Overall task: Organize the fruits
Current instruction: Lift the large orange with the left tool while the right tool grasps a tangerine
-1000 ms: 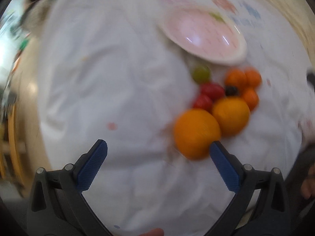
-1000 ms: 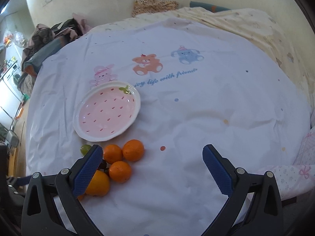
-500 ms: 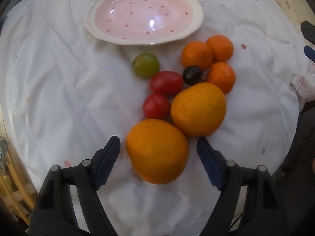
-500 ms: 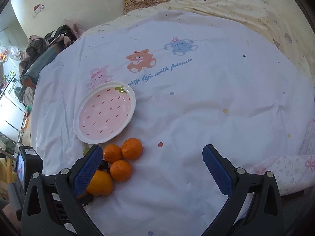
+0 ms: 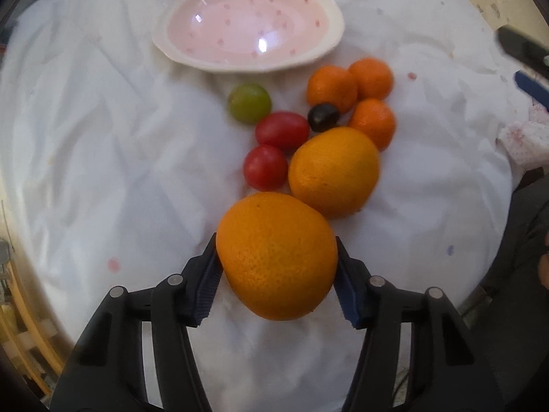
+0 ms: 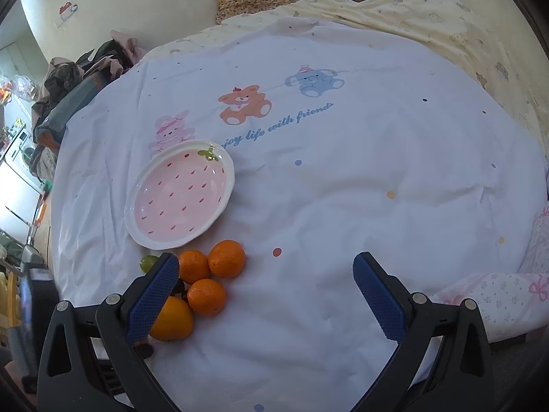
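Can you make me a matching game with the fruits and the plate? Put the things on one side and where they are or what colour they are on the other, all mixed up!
Things:
1. big orange
2. plate
3. round green fruit
4. right gripper

Clues:
A. pink with red spots, nothing in it
B. open, with nothing between its fingers
C. between the left gripper's closing fingers
D. lies just below the plate, beside a red tomato

Pairs: 1-C, 2-A, 3-D, 4-B

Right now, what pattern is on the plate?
Pink strawberry with red seed marks, on the plate; right wrist view.
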`<state>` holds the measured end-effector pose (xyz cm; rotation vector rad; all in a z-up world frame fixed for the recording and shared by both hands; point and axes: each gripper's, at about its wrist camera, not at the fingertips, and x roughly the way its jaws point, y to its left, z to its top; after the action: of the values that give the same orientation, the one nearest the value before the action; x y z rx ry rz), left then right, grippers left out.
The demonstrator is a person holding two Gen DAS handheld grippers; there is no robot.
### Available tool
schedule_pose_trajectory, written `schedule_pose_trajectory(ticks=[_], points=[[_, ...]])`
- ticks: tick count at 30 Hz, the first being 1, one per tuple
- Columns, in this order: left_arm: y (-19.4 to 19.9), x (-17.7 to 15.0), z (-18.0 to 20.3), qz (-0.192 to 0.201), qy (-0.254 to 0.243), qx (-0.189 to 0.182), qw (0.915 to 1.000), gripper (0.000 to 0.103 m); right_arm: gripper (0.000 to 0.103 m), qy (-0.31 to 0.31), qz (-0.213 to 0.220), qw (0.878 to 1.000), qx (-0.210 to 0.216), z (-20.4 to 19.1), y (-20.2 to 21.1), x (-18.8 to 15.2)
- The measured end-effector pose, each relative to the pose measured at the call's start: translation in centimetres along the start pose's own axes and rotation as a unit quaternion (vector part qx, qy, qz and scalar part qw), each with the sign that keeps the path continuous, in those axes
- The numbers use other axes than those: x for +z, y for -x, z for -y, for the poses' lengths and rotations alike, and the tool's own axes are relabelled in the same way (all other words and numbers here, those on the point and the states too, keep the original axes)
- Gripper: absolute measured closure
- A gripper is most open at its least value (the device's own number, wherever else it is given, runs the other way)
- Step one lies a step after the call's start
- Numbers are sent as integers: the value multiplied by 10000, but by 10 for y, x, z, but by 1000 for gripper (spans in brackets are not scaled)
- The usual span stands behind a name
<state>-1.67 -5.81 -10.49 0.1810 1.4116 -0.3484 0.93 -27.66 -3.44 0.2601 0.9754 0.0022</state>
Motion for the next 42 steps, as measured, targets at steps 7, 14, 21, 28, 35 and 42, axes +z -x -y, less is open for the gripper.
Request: schedule_pose_trajectory(ticks=[7,14,21,28,35,42], points=[[63,-11,-19,829,713,-106,9939,48,0,-40,-401,9986,341,-2,-11,-5],[63,-2,-44,1127,1165,317,9863,48,16,270,-1273,9905,453,-10,-46,-19],[55,-7,-52,993,1378,105,9854,48,36,-246,-2081,9689,1315,-18,-76,-21],[63,-6,-55,1068,1410,92,9842,48,45,-608,-2439,9601,1225,-28,-109,-20],[63,-4,-58,1077,1465,35,9833,48,55,-726,-2627,9555,1128,-29,-127,-29],[60,-4,-58,1052,1466,86,9836,48,59,-766,-2553,9558,1244,-25,-120,-26]])
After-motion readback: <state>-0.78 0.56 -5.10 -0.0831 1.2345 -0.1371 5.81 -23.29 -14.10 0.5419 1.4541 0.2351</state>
